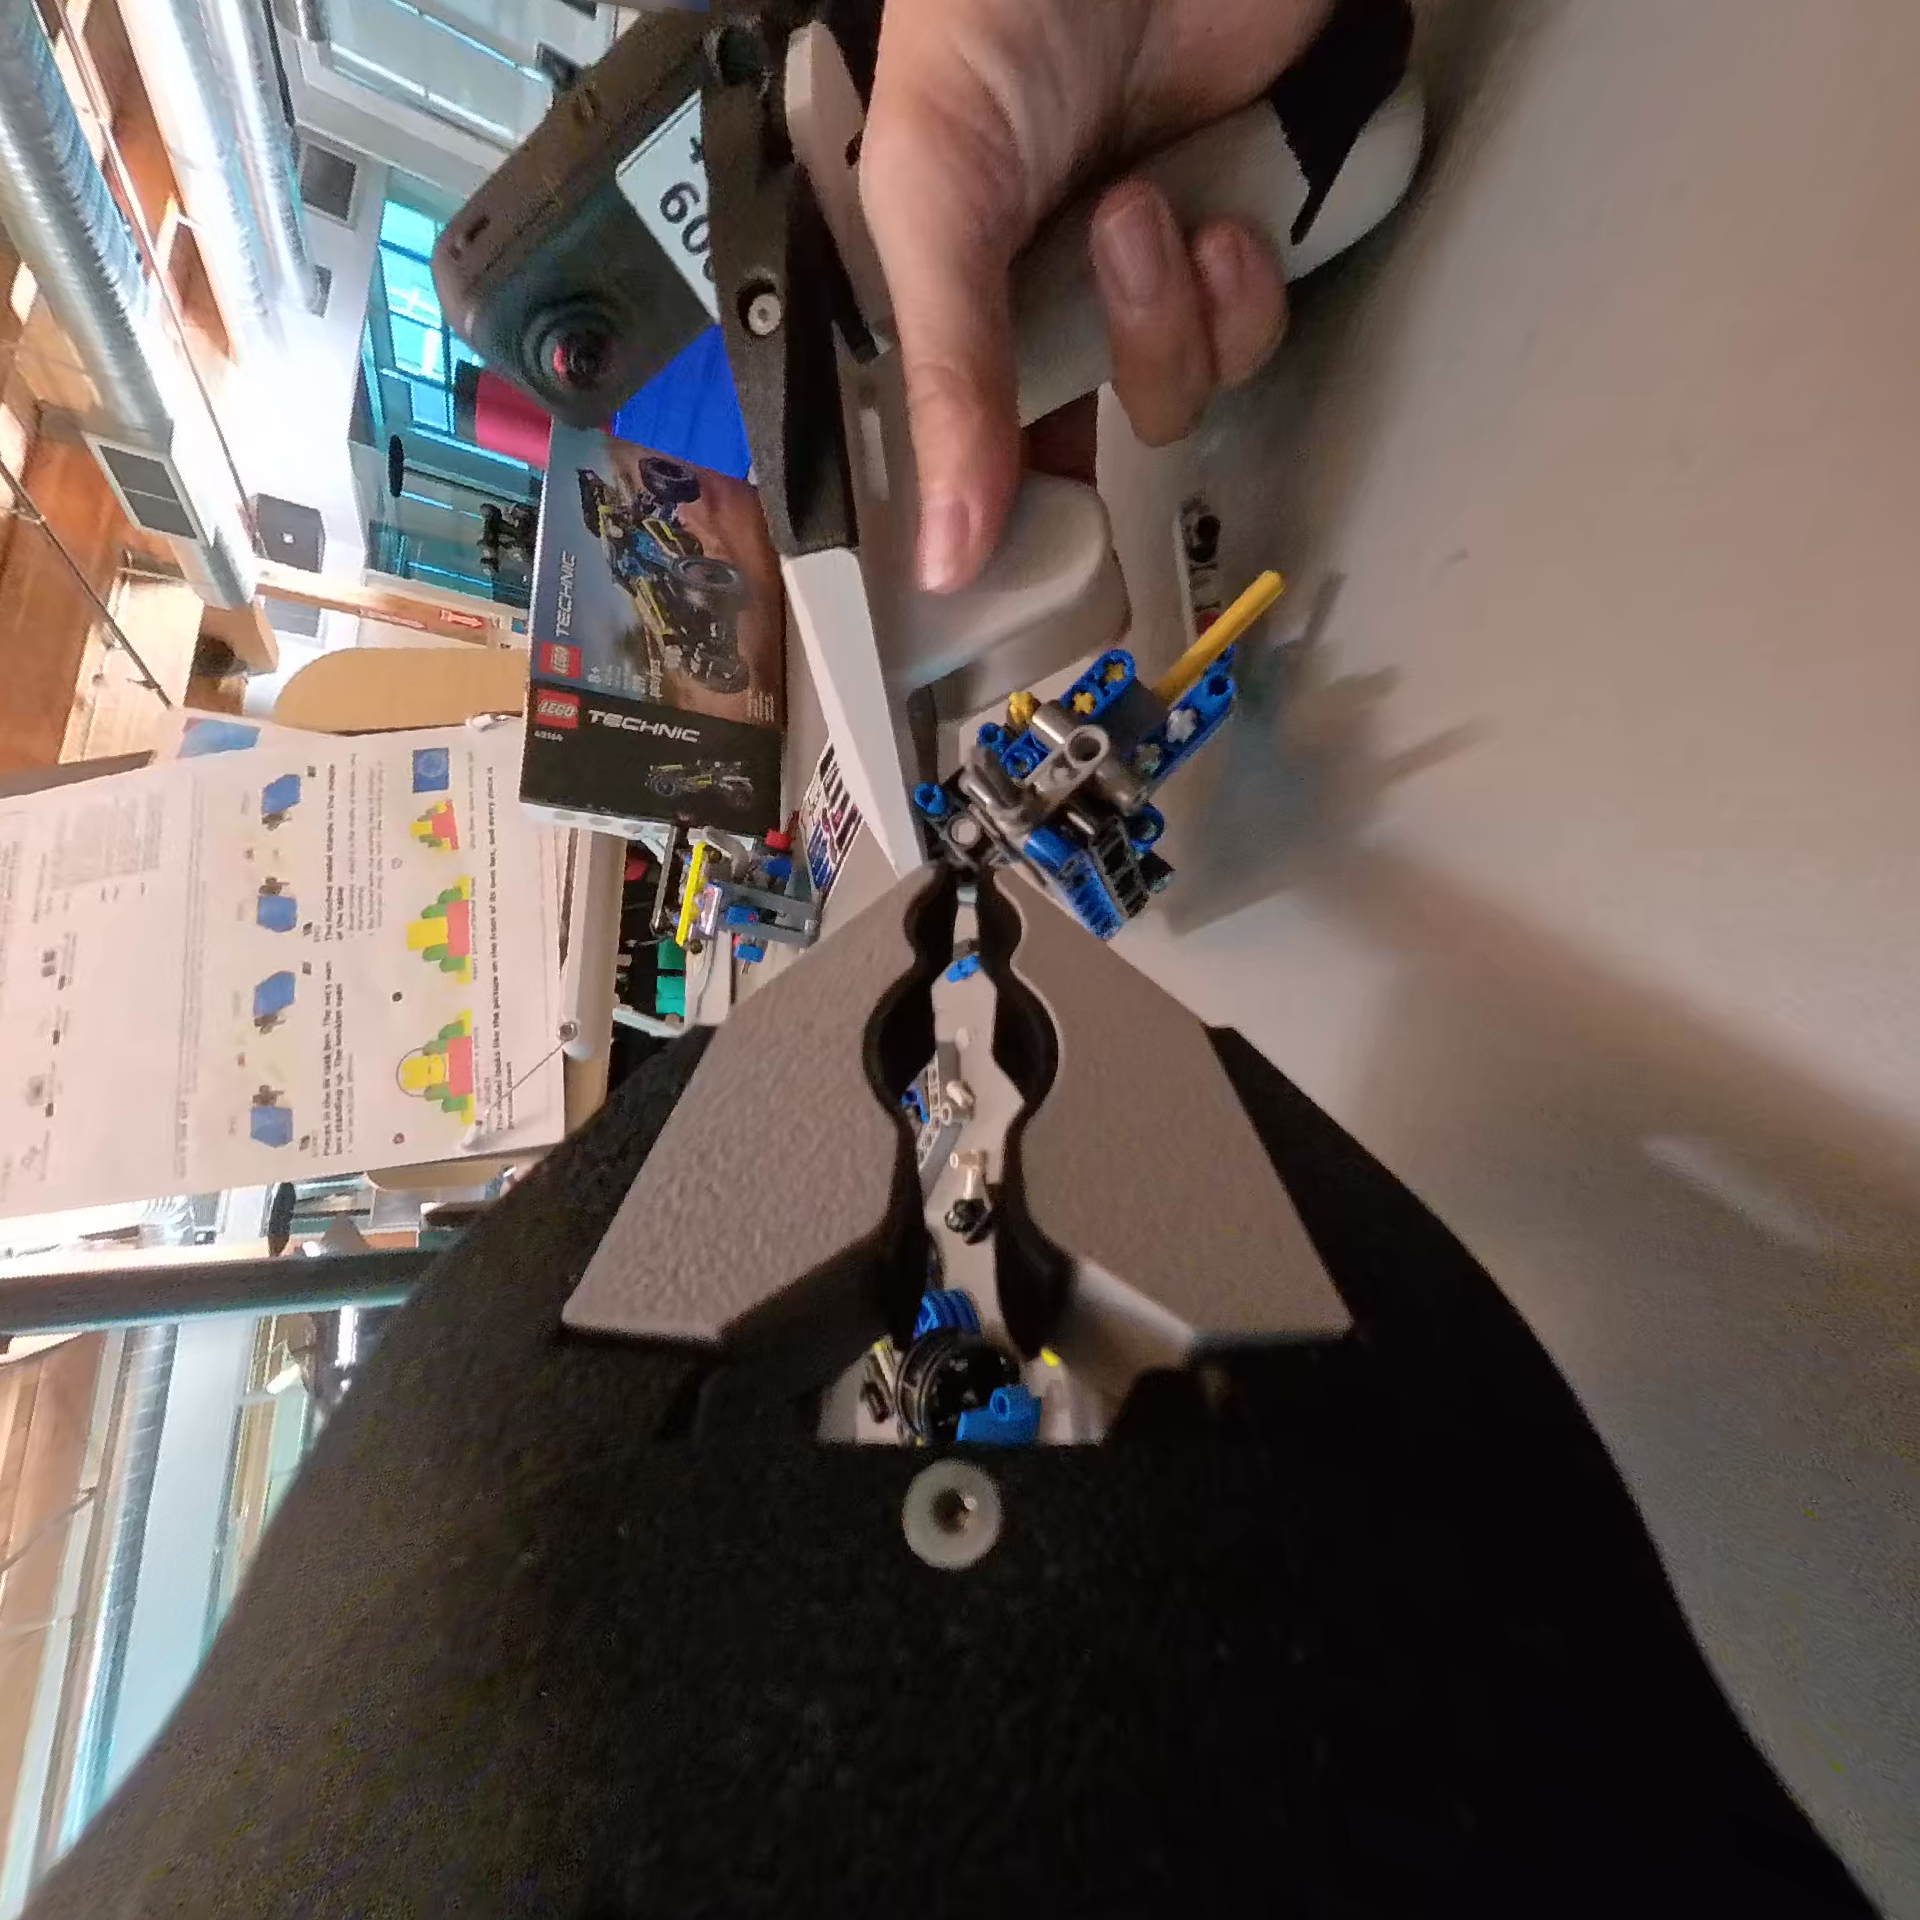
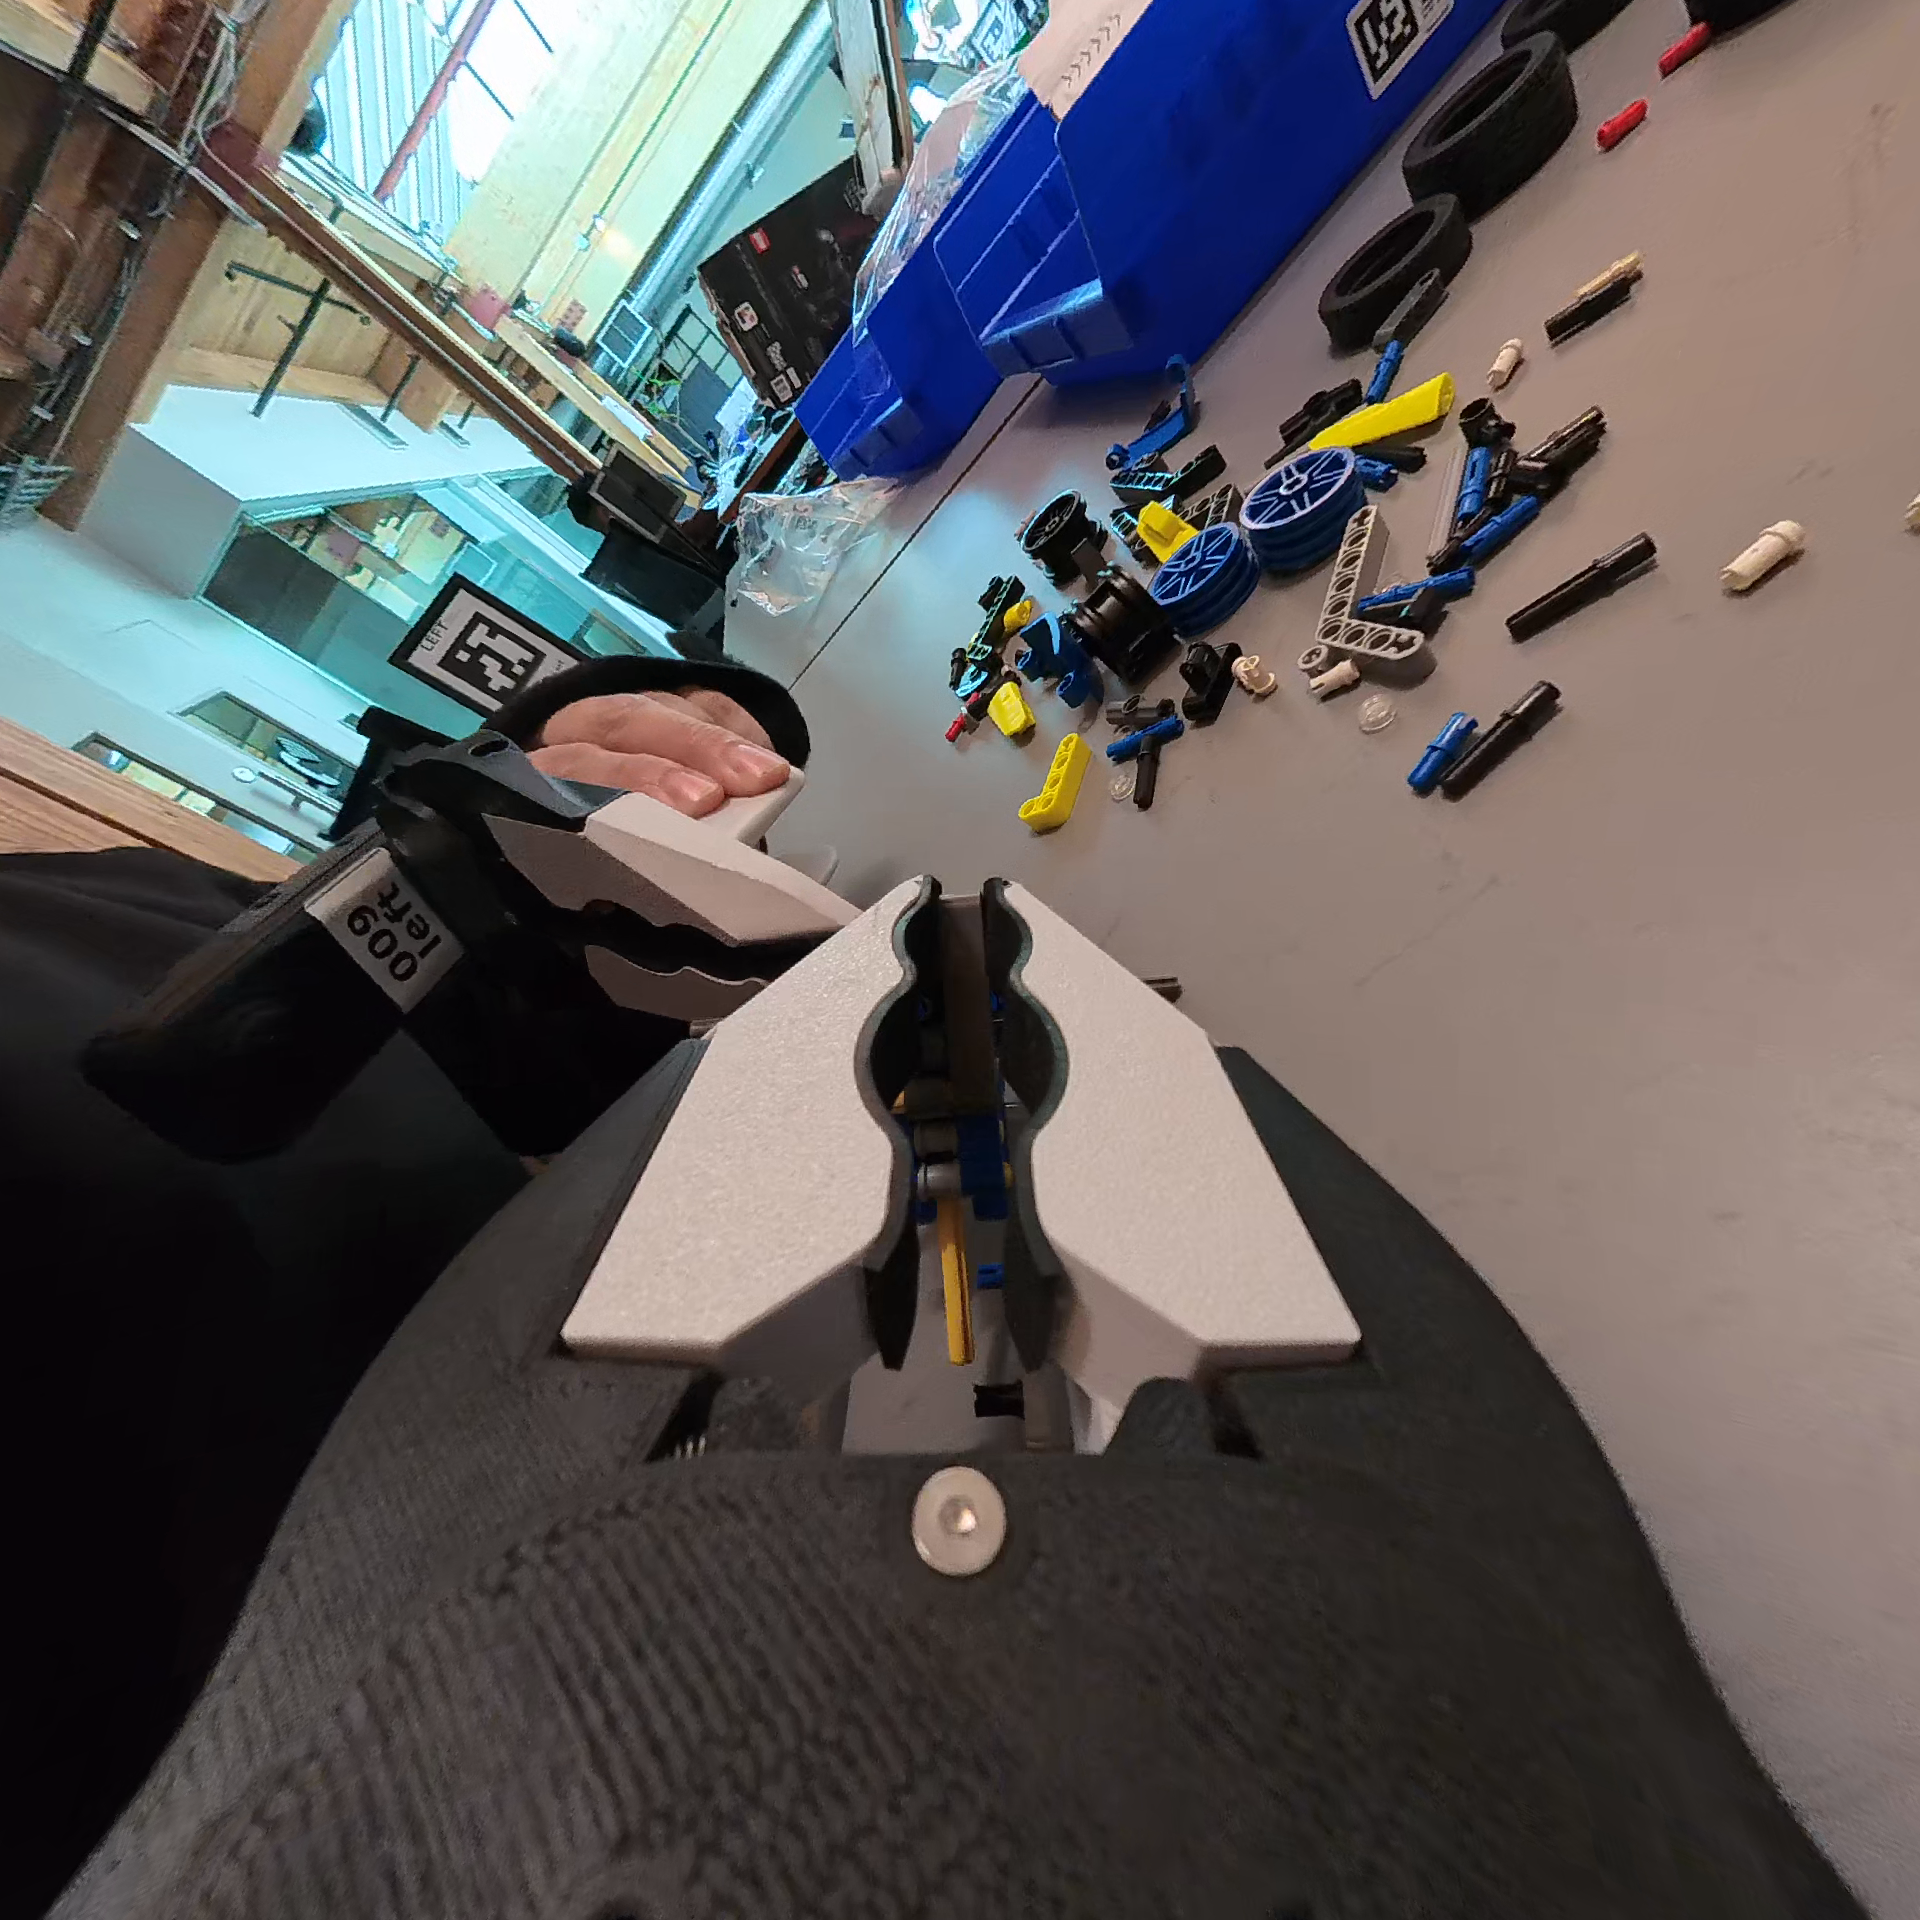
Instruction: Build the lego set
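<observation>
A small blue, grey and black lego assembly (image 1: 1081, 790) with a yellow axle (image 1: 1226, 634) sticking out is held above the grey table (image 1: 1610, 831). My left gripper (image 1: 961, 876) is closed to a narrow gap, and its tips pinch a black part at the assembly's near end. The right gripper (image 1: 925, 821), held by a hand (image 1: 1039, 260), comes in from above and grips the assembly's side. In the right wrist view my right gripper (image 2: 961, 894) is shut on the assembly (image 2: 961, 1153), which shows between its fingers with the yellow axle (image 2: 956, 1299). The left gripper (image 2: 665, 935) lies to the left, its tips hidden.
A pile of loose lego parts (image 2: 1247, 582) lies on the table (image 2: 1558, 1039) with black tyres (image 2: 1486, 125) and a blue bin (image 2: 1143, 208) behind. A plastic bag (image 2: 810, 540) lies nearby. The set's box (image 1: 655, 644), an instruction sheet (image 1: 270, 966) and another partial build (image 1: 727, 894) stand at the left.
</observation>
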Action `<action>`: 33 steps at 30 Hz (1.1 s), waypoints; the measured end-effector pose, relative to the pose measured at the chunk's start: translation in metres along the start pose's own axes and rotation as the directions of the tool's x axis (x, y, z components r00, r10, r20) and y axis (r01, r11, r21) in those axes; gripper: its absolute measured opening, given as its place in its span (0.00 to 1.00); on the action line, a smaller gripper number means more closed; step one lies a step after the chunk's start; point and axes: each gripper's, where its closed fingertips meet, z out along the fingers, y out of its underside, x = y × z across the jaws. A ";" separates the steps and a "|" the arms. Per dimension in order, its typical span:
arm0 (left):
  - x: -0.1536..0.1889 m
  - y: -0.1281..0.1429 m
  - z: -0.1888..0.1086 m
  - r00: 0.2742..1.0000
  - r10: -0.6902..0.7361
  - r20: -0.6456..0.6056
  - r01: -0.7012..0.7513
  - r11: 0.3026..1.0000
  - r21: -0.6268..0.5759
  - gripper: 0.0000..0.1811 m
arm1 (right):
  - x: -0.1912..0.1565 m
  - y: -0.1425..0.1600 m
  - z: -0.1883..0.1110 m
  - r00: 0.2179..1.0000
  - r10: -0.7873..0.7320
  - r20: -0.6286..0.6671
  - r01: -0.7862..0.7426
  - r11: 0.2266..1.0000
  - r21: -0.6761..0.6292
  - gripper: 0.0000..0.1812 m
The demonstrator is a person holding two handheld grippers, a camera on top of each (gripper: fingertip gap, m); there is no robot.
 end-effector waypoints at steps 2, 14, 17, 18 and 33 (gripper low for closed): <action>0.001 -0.002 0.001 1.000 0.001 -0.009 -0.001 1.000 0.004 0.00 | 0.000 0.002 0.000 1.000 0.007 0.009 -0.006 1.000 -0.011 0.04; -0.007 -0.005 -0.004 0.972 -0.236 0.008 0.230 0.954 0.193 0.00 | -0.005 0.000 -0.001 0.994 0.070 0.082 -0.069 0.997 -0.017 0.04; -0.012 -0.008 -0.003 0.966 -0.259 0.029 0.247 0.945 0.217 0.00 | -0.008 -0.005 -0.006 0.987 0.095 0.126 -0.097 0.995 0.011 0.04; -0.014 -0.009 -0.002 0.962 -0.273 0.028 0.261 0.940 0.217 0.00 | -0.008 -0.007 -0.007 0.986 0.101 0.133 -0.105 0.994 0.022 0.04; -0.015 -0.011 0.001 0.928 -0.372 -0.020 0.366 0.901 0.233 0.00 | -0.007 -0.010 -0.009 0.991 0.070 0.111 -0.076 0.996 0.052 0.04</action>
